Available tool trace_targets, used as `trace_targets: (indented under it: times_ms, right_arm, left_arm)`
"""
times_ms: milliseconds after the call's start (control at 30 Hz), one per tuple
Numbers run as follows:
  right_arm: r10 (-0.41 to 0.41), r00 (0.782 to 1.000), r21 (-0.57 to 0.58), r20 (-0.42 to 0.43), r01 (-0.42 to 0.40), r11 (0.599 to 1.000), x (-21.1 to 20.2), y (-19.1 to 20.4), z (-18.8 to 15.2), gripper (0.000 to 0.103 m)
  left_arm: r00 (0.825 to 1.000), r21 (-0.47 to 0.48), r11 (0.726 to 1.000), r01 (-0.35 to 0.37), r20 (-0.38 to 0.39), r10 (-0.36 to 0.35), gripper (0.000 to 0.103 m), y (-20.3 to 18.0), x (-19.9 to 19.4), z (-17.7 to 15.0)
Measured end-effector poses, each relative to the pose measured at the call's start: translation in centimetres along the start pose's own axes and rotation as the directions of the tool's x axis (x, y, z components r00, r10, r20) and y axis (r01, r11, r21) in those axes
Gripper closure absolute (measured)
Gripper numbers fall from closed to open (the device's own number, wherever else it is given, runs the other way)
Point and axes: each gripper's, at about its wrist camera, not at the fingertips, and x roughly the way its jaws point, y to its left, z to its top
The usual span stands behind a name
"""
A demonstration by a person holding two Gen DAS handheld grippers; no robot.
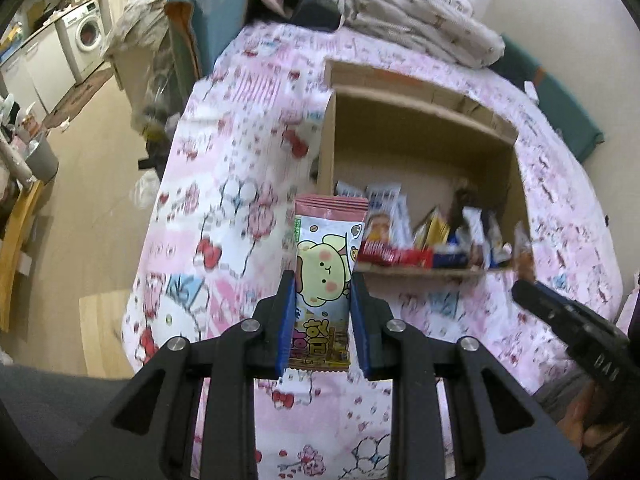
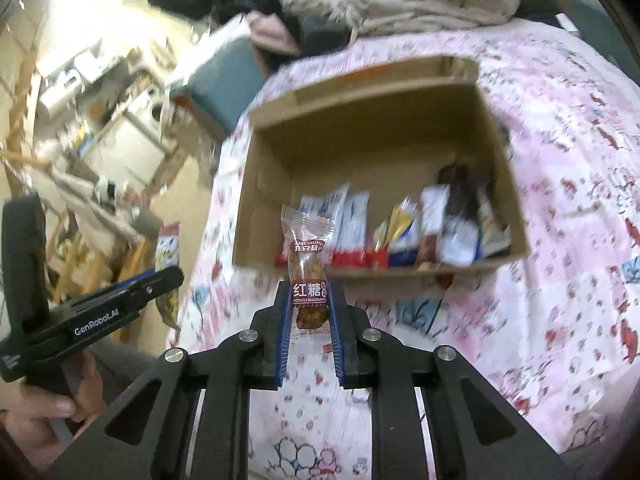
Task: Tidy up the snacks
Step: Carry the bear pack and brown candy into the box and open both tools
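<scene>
1. Snacks, boxed: a row of packets (image 1: 424,240) stands along the near wall of a cardboard box (image 1: 420,136), centre right of the left wrist view; red, blue, white and gold wrappers, one dark packet at the right end. Blurred, so prints cannot be read.
2. Box: open-topped, flaps out, resting on a pink cartoon-print cover (image 1: 224,240) spread over a bed.
3. Cartoon packet (image 1: 326,264): pink-topped, with a yellow bear-like figure; upright in the lower centre of the left wrist view, just left of the box's near corner.
4. Left tool (image 1: 323,316): blue pads narrow, clamped on the cartoon packet's lower half; also seen at lower left of the right wrist view, gripped by a hand (image 2: 52,404).
5. Clear packet (image 2: 308,264): brown contents, red label with white characters; upright at centre of the right wrist view, in front of the box.
6. Right tool (image 2: 309,312): pads narrow, pinching the clear packet's lower part.
7. Background: washing machine (image 1: 90,34), upper left; rumpled bedding (image 1: 420,16), top.
</scene>
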Motion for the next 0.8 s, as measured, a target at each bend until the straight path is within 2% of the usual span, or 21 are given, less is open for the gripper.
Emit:
trace_targets:
  times_ms: [133,367,600,667,800]
  right_arm:
    - [-0.018,0.999,0.024,0.030,0.017,1.000,-0.1,-1.8,2.3,0.084]
    - [-0.002,1.000,0.063,0.024,0.001,0.998,1.4,-4.5,5.0,0.084]
    - [-0.021,1.000,0.065,0.002,0.021,0.998,4.3,-6.0,5.8,0.084]
    - [-0.023,1.000,0.095,-0.017,0.024,0.995,5.2,-6.8,5.4,0.084]
    - [-0.030,0.998,0.102,-0.049,0.035,0.994,6.1,-7.2,4.8,0.084]
  left_arm:
    - [1.000,0.030,1.000,-0.008,0.027,0.007,0.081,-0.8,0.3,2.5]
    - [1.000,0.046,0.999,0.010,0.026,-0.011,0.081,-3.0,2.9,6.3]
    - [0.999,0.134,0.991,0.030,0.032,-0.034,0.081,-5.5,6.4,7.2]
    - [0.997,0.137,0.989,0.062,0.029,-0.066,0.081,-5.3,7.4,7.2]
    - [0.997,0.112,0.991,0.077,-0.011,-0.076,0.081,-5.0,9.3,7.2]
